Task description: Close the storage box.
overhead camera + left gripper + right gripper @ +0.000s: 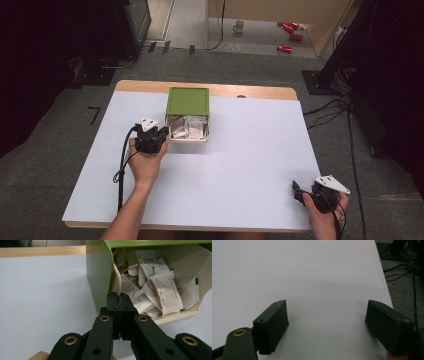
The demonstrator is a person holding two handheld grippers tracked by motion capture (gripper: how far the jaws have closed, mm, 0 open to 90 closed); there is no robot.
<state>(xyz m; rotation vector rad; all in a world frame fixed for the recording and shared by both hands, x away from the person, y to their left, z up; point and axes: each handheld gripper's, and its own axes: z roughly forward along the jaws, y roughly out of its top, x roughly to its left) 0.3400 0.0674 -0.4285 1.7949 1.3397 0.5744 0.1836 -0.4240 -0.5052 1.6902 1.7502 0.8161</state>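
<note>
A green box (188,102) lies on its side on the white table, its open cream-lined mouth facing the near edge and holding several white paper sachets (187,127). My left gripper (159,131) sits just left of that mouth. In the left gripper view its jaws are pressed together with nothing between them, and the left gripper (121,297) tips reach the box's green wall (100,277) at the near corner, with the sachets (162,287) to the right. My right gripper (298,192) rests near the table's front right corner; in its own view the right gripper (325,315) stands open over bare table.
The white table sheet (240,160) has a wooden strip (260,91) at the far edge. Beyond the table lie dark equipment, cables (330,107) on grey carpet, a mug (239,26) and red cans (290,27) on the floor.
</note>
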